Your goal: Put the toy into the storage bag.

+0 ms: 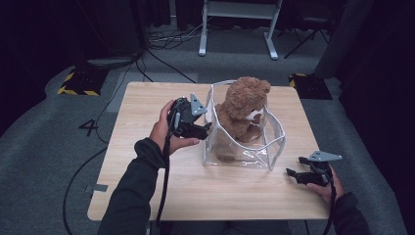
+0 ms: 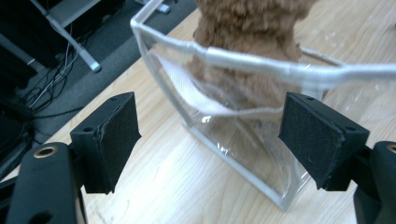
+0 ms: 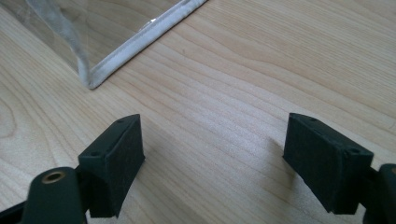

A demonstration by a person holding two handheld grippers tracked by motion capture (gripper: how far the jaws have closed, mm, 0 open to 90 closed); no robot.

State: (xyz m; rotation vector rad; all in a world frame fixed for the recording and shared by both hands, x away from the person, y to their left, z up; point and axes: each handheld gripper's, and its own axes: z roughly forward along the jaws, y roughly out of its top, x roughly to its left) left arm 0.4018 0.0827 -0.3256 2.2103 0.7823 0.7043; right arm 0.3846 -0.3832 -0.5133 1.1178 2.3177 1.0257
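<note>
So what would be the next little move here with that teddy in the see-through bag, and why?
Probably the left gripper should ease forward to take the white-trimmed rim of the clear plastic bag. Its jaws stand open just short of that rim, with nothing between them. The brown plush teddy bear sits upright inside, head above the opening, so the bag likely needs holding.

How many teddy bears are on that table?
1. The brown teddy bear sits upright inside the clear bag at the middle of the table. Nothing else seems to lie in the bag.
</note>
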